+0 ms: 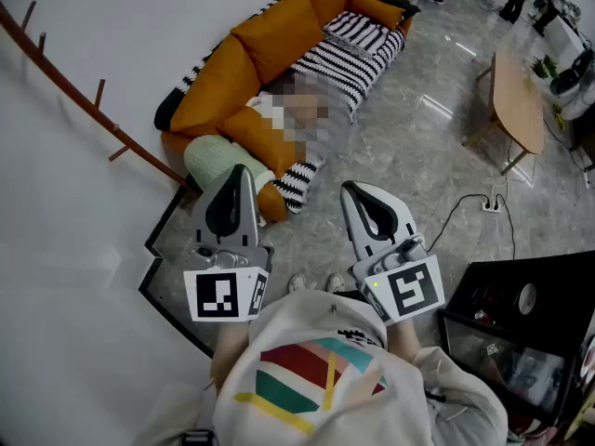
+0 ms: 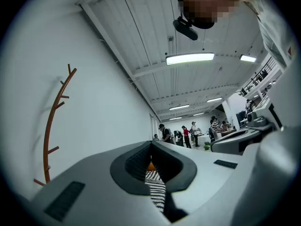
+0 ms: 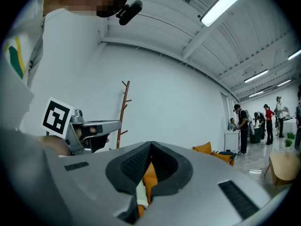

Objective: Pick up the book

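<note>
Left gripper [image 1: 238,175] and right gripper [image 1: 350,190], both closed and empty, point at what looks like the book [image 1: 271,108] lying well ahead on the orange sofa [image 1: 279,35]

Ahead of my left gripper [image 1: 238,173] and right gripper [image 1: 353,190], open grey floor [image 1: 409,147] runs up to a sofa [image 1: 307,7] set along the white wall [image 1: 84,26]. Orange cushions [image 1: 209,86], a striped blanket [image 1: 344,59] and a pale green pillow [image 1: 216,161] fill its seat; the pillow lies just past my left gripper's tip. A brown coat stand [image 1: 65,86] stands against the wall on my left. On my right, a cable with a power strip [image 1: 491,204] crosses the floor, a wooden table [image 1: 517,100] stands farther off, and a black cabinet [image 1: 521,323] sits close beside my right arm.
</note>
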Tool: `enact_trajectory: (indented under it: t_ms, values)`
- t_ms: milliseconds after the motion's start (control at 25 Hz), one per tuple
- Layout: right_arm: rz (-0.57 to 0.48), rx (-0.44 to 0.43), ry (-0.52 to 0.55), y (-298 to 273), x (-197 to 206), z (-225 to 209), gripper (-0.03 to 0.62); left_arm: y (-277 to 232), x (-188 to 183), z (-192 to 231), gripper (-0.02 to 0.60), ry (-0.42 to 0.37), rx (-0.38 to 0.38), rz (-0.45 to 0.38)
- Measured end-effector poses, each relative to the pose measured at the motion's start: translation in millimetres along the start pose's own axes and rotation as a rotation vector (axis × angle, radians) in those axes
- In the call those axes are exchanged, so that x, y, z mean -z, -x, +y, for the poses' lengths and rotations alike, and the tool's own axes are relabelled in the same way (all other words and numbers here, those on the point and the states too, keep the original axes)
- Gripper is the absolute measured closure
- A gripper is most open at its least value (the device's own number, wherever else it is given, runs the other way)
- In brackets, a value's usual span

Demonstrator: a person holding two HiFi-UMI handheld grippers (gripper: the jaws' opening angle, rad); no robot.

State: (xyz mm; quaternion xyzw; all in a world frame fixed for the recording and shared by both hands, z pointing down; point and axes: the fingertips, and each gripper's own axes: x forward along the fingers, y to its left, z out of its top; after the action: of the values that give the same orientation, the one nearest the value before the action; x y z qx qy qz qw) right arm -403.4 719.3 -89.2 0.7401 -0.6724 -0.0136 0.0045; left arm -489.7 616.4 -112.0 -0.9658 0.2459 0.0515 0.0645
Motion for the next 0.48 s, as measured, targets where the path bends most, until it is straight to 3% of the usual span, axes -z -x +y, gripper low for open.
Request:
enact_trajectory:
  t_ms: [480]
  values:
    - [-0.02, 0.057, 0.003, 27.8, 0.0, -23.8, 0.58, -9.5, -8.1, -21.7, 0.575, 0.004, 0.023, -0.021]
